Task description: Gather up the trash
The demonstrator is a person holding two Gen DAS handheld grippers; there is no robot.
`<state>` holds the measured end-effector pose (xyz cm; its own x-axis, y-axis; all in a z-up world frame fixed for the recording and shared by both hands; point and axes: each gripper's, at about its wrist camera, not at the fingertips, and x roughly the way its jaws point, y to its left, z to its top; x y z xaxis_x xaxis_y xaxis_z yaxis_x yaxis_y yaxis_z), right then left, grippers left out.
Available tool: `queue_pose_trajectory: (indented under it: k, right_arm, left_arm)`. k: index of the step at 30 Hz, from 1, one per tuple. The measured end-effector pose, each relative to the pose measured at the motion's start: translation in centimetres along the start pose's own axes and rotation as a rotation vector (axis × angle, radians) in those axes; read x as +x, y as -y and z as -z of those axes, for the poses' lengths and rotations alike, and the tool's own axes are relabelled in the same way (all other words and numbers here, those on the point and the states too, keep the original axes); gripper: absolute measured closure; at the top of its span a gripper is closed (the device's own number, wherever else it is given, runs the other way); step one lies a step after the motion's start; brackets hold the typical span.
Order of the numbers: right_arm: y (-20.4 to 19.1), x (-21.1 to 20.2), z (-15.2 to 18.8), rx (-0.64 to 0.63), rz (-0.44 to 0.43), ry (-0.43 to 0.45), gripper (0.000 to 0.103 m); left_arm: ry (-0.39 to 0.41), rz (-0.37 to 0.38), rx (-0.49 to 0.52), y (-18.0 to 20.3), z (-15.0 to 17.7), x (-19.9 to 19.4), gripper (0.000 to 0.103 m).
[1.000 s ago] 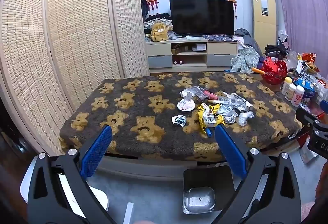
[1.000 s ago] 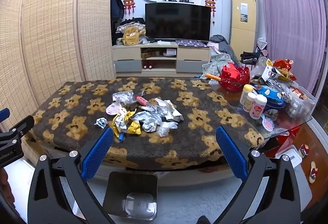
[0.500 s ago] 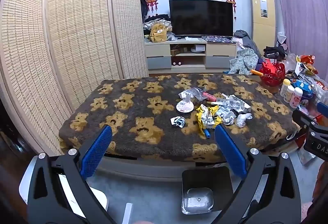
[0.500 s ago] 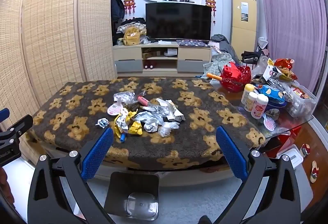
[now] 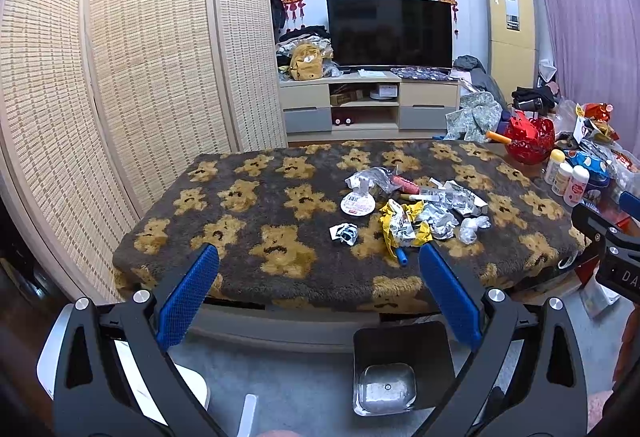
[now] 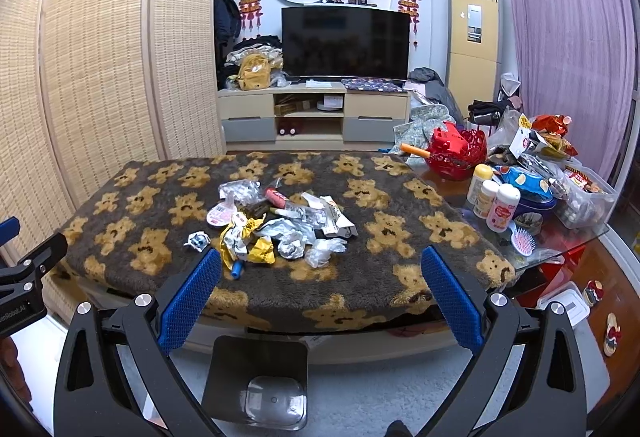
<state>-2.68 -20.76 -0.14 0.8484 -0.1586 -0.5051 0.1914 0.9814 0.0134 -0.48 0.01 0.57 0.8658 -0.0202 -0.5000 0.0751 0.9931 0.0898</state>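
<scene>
A heap of crumpled trash lies on a table under a brown bear-print cloth: yellow wrappers, silver foil, clear plastic, a round white lid, a red tube, a small blue cap. A black bin with a clear liner stands on the floor before the table. My left gripper is open and empty, short of the table's near edge. My right gripper is open and empty, above the near edge.
White bottles, a red basket, snack bags and a pink brush crowd the table's right end. A woven folding screen stands left. A TV stand is behind. A white stool is at lower left.
Both grippers have drawn back slightly from the table; the trash looks a little smaller. Nothing was taken or let go.
</scene>
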Motion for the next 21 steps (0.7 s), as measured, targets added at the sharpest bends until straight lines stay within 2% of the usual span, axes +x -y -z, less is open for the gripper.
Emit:
queue_pose_trajectory:
  k: [21]
  right_arm:
    - [0.34,-0.27,-0.09,0.012,-0.01,0.001,0.003]
  left_arm:
    - [0.004,0.001,0.008,0.37,0.36,0.01,0.008]
